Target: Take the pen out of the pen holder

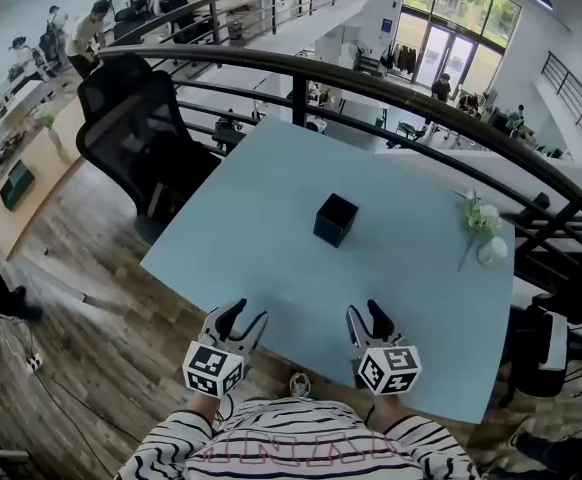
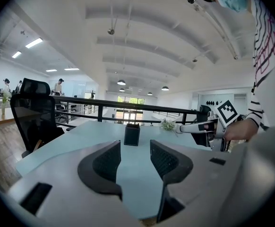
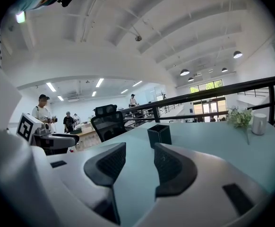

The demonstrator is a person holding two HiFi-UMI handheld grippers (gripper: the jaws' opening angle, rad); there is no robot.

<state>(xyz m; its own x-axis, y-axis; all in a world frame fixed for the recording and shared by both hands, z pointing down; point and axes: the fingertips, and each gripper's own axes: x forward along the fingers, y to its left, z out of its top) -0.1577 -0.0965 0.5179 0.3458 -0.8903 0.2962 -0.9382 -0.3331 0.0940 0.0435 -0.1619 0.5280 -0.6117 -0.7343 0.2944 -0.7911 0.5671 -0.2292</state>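
A black square pen holder (image 1: 335, 219) stands upright near the middle of the pale blue table (image 1: 261, 178). No pen shows in any view; the holder's inside is dark. My left gripper (image 1: 247, 318) hovers at the table's front edge, open and empty. My right gripper (image 1: 365, 313) sits beside it, also open with nothing between its fingers. The holder (image 2: 132, 135) lies straight ahead, well beyond the jaws, in the left gripper view. In the right gripper view the holder (image 3: 159, 135) is likewise ahead and apart from the jaws.
A black office chair (image 1: 136, 133) stands at the table's far left corner. A dark railing (image 1: 371, 83) curves behind the table. A small plant (image 1: 479, 215) and a white cup (image 1: 493, 251) sit at the table's right edge.
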